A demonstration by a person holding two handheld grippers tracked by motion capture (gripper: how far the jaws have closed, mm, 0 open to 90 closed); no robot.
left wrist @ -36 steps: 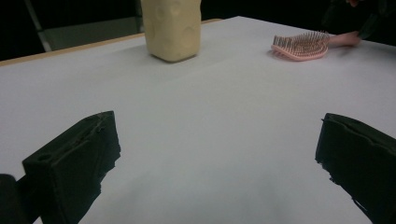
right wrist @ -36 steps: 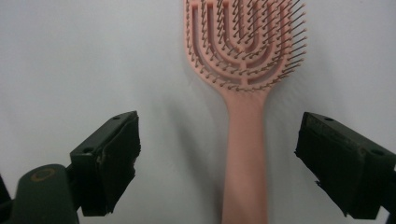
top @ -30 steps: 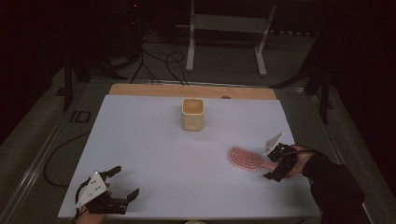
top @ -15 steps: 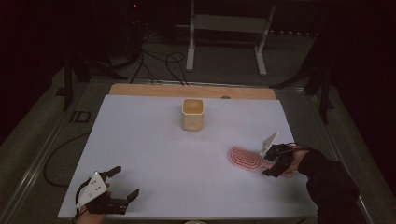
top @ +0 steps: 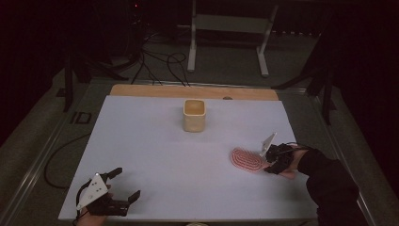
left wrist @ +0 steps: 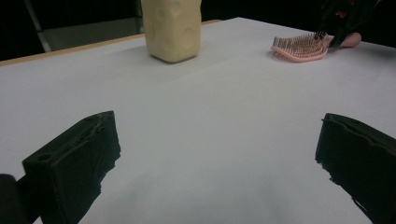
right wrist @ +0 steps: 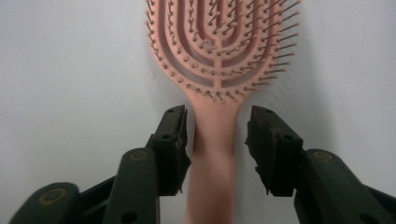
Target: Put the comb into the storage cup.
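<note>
A pink hairbrush (top: pixel 247 160) lies bristles-up at the right of the white table (top: pixel 155 150), its handle pointing right. My right gripper (top: pixel 270 160) is at that handle. In the right gripper view the hairbrush (right wrist: pixel 219 46) handle runs between the two jaws of the right gripper (right wrist: pixel 215 126), which is open with a small gap on each side. My left gripper (top: pixel 127 182) rests open at the front left corner with nothing between its fingers. From the left gripper (left wrist: pixel 219 154) the hairbrush (left wrist: pixel 301 46) shows far off to the right.
A cream cup (top: pixel 194 115) stands upright at the back middle of the table, and the cup (left wrist: pixel 172 28) shows straight ahead in the left gripper view. A wooden strip (top: pixel 193 92) runs along the far edge. Cables and a metal stand lie on the floor beyond.
My right gripper has slid left toward the hairbrush, so its jaws now straddle the handle. The left gripper and the cup have not moved.
</note>
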